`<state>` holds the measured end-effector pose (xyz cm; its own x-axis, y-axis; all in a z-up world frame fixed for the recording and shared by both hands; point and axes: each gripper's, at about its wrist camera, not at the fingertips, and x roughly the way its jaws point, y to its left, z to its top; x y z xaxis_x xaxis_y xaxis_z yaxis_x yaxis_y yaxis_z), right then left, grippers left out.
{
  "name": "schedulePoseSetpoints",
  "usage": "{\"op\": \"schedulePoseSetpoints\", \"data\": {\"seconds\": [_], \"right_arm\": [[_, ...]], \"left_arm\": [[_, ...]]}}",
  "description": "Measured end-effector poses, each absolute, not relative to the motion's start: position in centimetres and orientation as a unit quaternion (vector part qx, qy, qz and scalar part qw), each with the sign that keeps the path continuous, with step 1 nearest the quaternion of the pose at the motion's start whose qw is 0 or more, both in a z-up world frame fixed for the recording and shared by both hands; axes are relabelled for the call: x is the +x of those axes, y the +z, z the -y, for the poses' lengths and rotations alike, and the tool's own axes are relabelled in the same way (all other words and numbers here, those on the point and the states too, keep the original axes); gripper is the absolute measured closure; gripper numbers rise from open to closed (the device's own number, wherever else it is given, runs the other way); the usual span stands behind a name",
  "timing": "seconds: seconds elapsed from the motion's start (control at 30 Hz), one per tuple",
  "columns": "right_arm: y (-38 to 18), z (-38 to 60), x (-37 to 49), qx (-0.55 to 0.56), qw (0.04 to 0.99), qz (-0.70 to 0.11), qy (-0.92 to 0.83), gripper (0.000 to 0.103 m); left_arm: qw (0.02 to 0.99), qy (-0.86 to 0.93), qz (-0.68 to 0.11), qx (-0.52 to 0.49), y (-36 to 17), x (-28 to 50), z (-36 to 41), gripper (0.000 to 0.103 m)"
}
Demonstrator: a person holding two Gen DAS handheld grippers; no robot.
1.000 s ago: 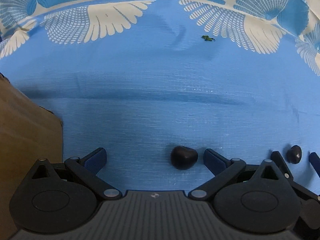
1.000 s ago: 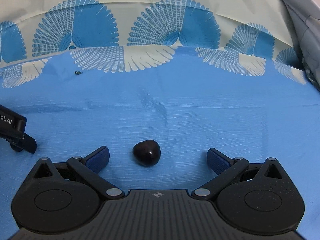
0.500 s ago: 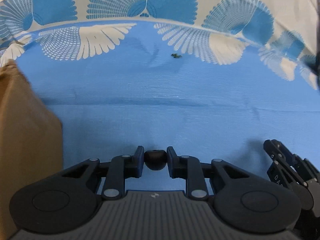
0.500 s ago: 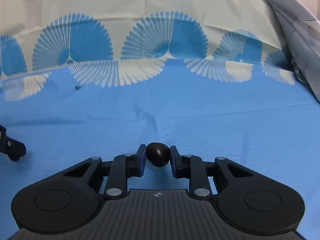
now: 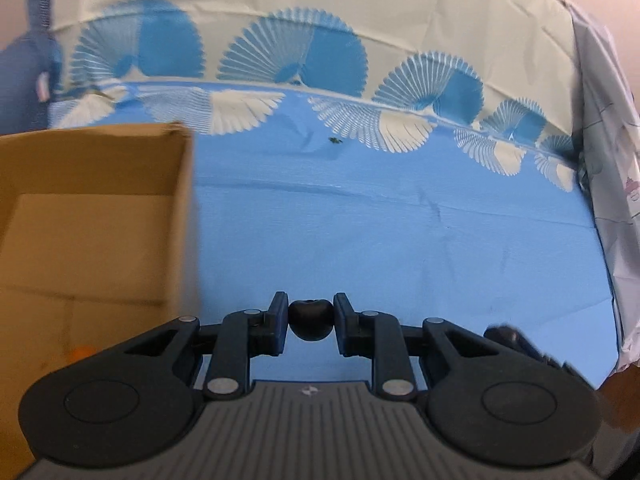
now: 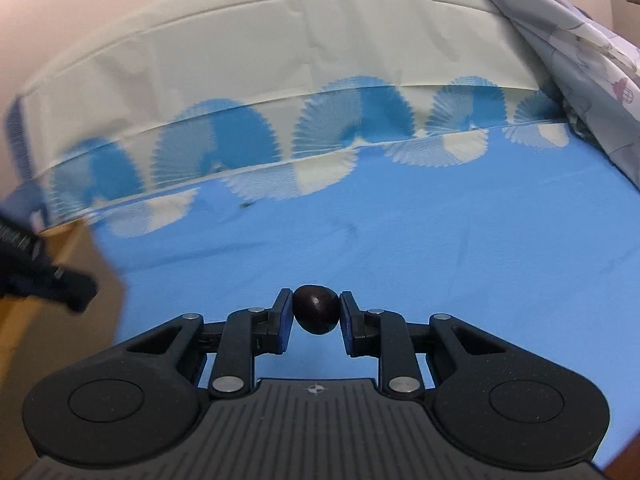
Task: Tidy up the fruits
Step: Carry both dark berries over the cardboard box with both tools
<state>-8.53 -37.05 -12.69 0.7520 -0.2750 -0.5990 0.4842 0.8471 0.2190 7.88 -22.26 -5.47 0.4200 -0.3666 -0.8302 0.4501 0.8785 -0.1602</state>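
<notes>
My left gripper (image 5: 311, 320) is shut on a small dark cherry (image 5: 310, 319), held above the blue cloth (image 5: 400, 240). An open cardboard box (image 5: 92, 216) stands just left of it, with something orange (image 5: 82, 351) low inside. My right gripper (image 6: 316, 314) is shut on a second dark cherry (image 6: 316, 313), also lifted off the cloth. In the right wrist view the left gripper's dark body (image 6: 44, 276) shows blurred at the left edge, over the box's corner (image 6: 68, 240). The right gripper's tip (image 5: 508, 336) shows blurred at lower right in the left wrist view.
The blue cloth with white and blue fan patterns (image 5: 296, 64) covers the surface. A tiny green stem (image 5: 334, 141) lies on it far ahead. A pale printed fabric (image 5: 604, 184) is bunched at the right edge; the same fabric (image 6: 580, 48) shows in the right view.
Both grippers closed on their cherries and lifted them off the cloth. Both have swung toward the left, bringing the cardboard box's open top into the left wrist view.
</notes>
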Motion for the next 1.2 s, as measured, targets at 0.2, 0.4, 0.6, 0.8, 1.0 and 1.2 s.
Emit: {"op": "schedulePoseSetpoints", "data": {"seconds": [0.2, 0.4, 0.6, 0.8, 1.0, 1.2], "right_arm": [[-8.8, 29.7, -12.3, 0.174, 0.931, -0.290, -0.139, 0.077], [-5.4, 22.9, -14.4, 0.161, 0.938, -0.300, -0.061, 0.077], [-3.7, 17.0, -15.6, 0.143, 0.938, -0.316, -0.002, 0.077], [-2.3, 13.2, -16.0, 0.115, 0.941, -0.318, 0.028, 0.077], [-1.6, 11.4, -15.8, 0.093, 0.943, -0.318, 0.038, 0.077], [-1.5, 10.5, -15.5, 0.079, 0.943, -0.320, 0.044, 0.077]], "left_arm": [[0.844, -0.220, -0.487, 0.036, -2.6, 3.8, 14.9, 0.077], [0.846, -0.195, -0.496, 0.029, -0.8, 0.4, 6.9, 0.077], [0.847, -0.172, -0.502, 0.011, -0.2, -2.3, -0.2, 0.077], [0.847, -0.161, -0.507, -0.009, -0.4, -4.0, -4.8, 0.077], [0.847, -0.157, -0.507, -0.023, -0.5, -4.5, -6.9, 0.077], [0.851, -0.150, -0.503, -0.033, -0.4, -4.5, -8.1, 0.077]]}}
